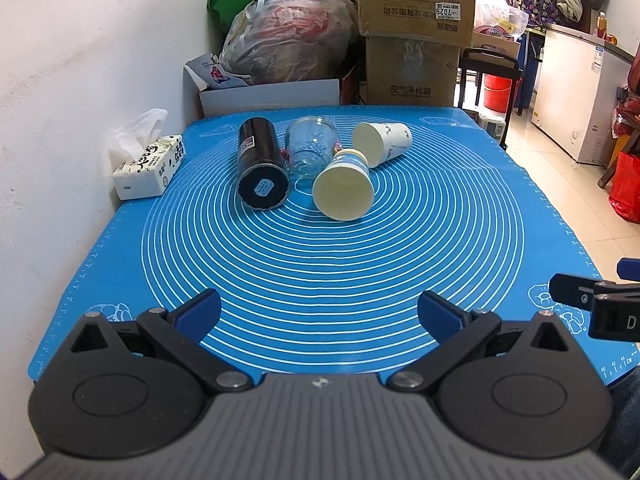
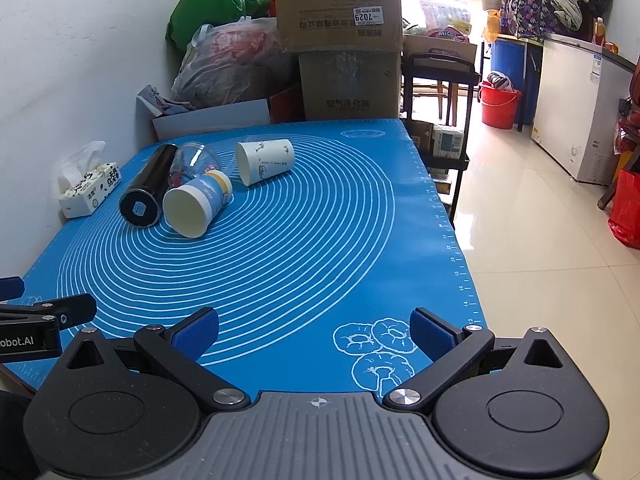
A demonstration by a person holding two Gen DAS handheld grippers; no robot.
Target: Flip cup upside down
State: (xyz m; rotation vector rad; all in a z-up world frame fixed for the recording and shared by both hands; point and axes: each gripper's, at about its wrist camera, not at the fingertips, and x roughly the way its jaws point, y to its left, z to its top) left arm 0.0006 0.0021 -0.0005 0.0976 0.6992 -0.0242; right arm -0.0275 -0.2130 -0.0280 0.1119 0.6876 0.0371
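Several cups lie on their sides on the blue mat (image 1: 320,272): a black tumbler (image 1: 260,164), a clear glass jar (image 1: 310,146), a blue-and-white paper cup (image 1: 346,184) with its mouth towards me, and a white paper cup (image 1: 382,142). They also show in the right wrist view: tumbler (image 2: 150,188), jar (image 2: 194,162), blue cup (image 2: 198,202), white cup (image 2: 266,160). My left gripper (image 1: 320,312) is open and empty over the mat's near edge. My right gripper (image 2: 314,330) is open and empty at the near right.
A tissue box (image 1: 150,166) sits by the left wall. Cardboard boxes (image 1: 414,32) and full plastic bags (image 1: 288,40) are stacked behind the table. The table's right edge (image 2: 452,232) drops to a tiled floor.
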